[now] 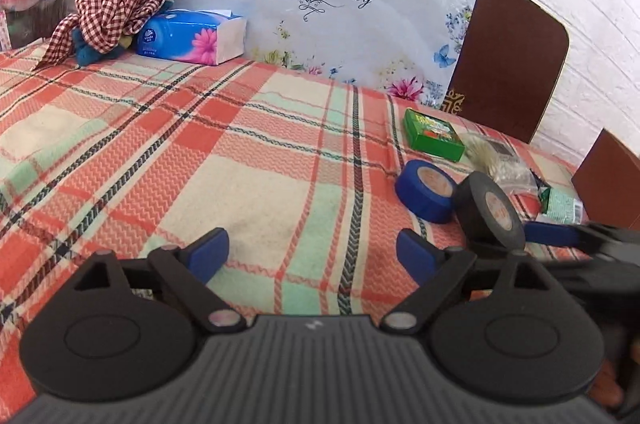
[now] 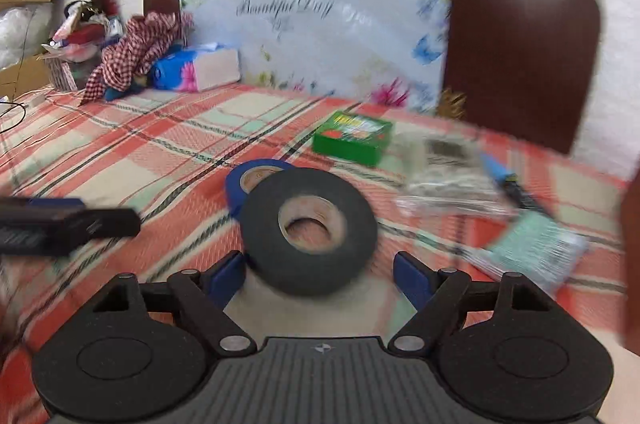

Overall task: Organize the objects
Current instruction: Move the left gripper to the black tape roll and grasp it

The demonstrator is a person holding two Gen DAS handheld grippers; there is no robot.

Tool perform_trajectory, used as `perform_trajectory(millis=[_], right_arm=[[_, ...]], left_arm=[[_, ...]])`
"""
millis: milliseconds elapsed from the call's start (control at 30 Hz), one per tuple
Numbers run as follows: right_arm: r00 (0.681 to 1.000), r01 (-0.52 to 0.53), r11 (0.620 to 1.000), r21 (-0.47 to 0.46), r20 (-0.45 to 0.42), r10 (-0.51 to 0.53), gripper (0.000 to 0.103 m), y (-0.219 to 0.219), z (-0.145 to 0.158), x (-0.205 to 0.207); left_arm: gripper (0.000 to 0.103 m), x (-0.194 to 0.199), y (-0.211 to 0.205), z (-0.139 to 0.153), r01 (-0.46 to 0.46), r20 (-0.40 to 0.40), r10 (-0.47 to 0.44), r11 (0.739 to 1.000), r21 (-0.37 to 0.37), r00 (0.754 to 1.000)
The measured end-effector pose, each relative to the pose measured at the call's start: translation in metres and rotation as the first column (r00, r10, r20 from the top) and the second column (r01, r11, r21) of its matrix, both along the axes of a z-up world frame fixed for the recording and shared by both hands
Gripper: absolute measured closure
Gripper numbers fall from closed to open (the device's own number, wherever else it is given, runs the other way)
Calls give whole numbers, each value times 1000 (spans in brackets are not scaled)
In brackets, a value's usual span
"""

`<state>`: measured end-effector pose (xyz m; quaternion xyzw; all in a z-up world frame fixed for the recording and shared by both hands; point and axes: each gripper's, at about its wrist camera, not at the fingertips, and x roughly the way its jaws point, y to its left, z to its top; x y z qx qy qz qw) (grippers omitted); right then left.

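Left gripper (image 1: 312,256): the fingers stand wide, with nothing between them except bare plaid blanket (image 1: 200,152). The blanket covers a bed, not a hard surface.

Right gripper (image 2: 320,276): the fingers stand wide. The black tape roll (image 2: 308,230) sits between them, tilted, with its core hole facing the camera. The left-hand blue pad appears to touch the roll's lower left edge. The right-hand pad is clear of the roll, with a visible gap. Whether the roll rests on the blanket or is partly lifted cannot be told, as the right wrist view is motion-blurred.

In the left wrist view, the black tape roll (image 1: 490,210) stands on edge at 3 o'clock of the left fingers, just outside the right-hand pad, and one blue finger of the right gripper (image 1: 550,233) lies behind it.

Positions taken from the black roll in the right wrist view:
- Blue tape roll (image 2: 250,180): at 11 o'clock, touching or just behind it.
- Green box (image 2: 352,138): at 1 o'clock, apart.
- Clear plastic packet (image 2: 444,176): at 2 o'clock.
- Pale green packet (image 2: 536,252): at 3 o'clock.
- Left gripper body (image 2: 68,224): at 9 o'clock, well apart.

At the far end of the bed, against a floral pillow (image 1: 328,4) printed "Beautiful Day", lie a tissue box (image 1: 192,38) and a checked cloth (image 1: 120,4).
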<state>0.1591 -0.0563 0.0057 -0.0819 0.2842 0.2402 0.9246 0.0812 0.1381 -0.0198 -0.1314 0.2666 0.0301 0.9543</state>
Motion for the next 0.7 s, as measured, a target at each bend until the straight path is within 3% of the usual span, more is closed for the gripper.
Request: perform_trajectory(millis=[167,333,433,533,600,700], right_arm=[[1000,3,1000,3,5,-3,27,-5,2,-7],[998,56,998,-33,0,-56,27,-43,0,-58],[993,116,991,-62,2,-116,27,-75,1,-97],[978,209,976,-60,-5,-210,28,-109,1,-131],[963,269,961,-63,8,-269,28,-126,-1,-148],[948,318,947,-43,7,-318,25,-143,-3,-159]], left_arm=[[10,0,2,-2,4,4,-3,1000,-16,1000],[10,1,-4,-1,4,-5,-4,1000,16,1000],[10,3,-15,0,11,-32,-8,996,84,999],[10,6,-44,2,82,-91,-65,976,202,994],[10,1,-67,9,175,-114,-158,971,165,981],[15,-6,-113,27,358,-142,-352,933,24,925]])
